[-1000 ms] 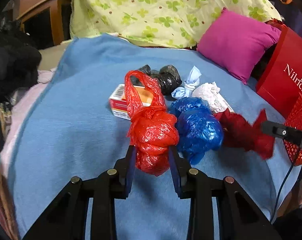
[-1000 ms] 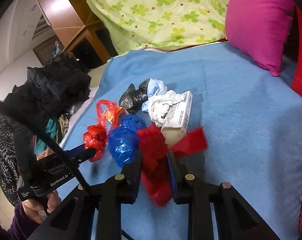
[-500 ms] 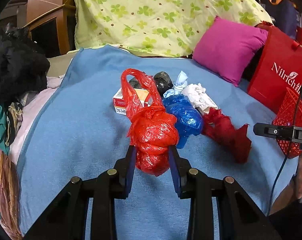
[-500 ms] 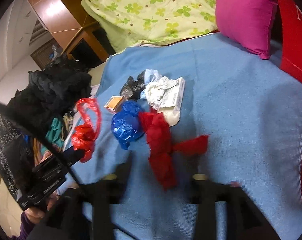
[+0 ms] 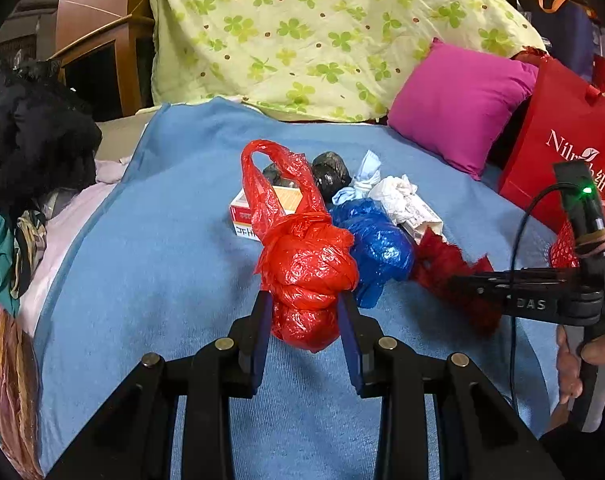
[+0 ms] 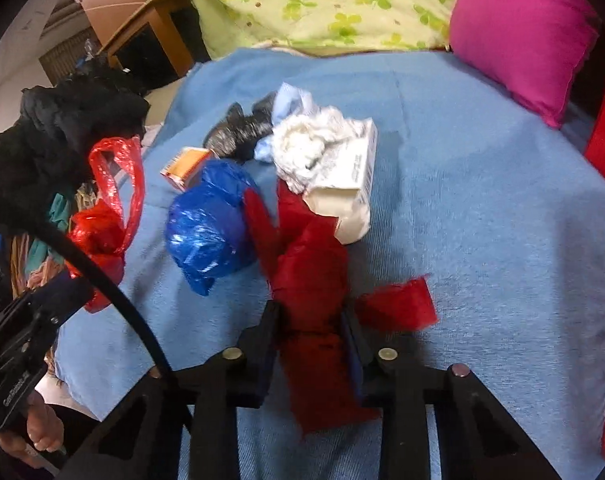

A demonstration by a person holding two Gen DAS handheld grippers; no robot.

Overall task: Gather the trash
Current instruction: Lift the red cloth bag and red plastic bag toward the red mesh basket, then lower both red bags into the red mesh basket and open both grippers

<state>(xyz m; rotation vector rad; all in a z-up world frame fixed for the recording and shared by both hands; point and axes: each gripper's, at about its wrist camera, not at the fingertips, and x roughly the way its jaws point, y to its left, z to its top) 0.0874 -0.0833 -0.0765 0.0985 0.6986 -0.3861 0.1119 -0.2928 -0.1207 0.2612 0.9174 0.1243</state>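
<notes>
Grippers first: my left gripper (image 5: 304, 330) pinches the knotted red bag (image 5: 306, 276), lifted over the blue blanket (image 5: 162, 240); my right gripper (image 6: 310, 336) has its fingers clamped on the dark red wrapper (image 6: 314, 280), which is blurred. Just beyond the red bag on the blanket lie the blue bag (image 5: 378, 244), an orange box (image 5: 242, 216), a white box (image 6: 350, 168) under crumpled tissue (image 5: 394, 192), and black bags (image 5: 330, 172). Farther back: a pink pillow (image 5: 458, 104) and a clover quilt (image 5: 322, 32).

A blue blanket (image 5: 174, 248) carries red (image 5: 306, 272), blue (image 5: 378, 244) and black bags (image 5: 330, 174); the pillow (image 5: 458, 104) is magenta.
</notes>
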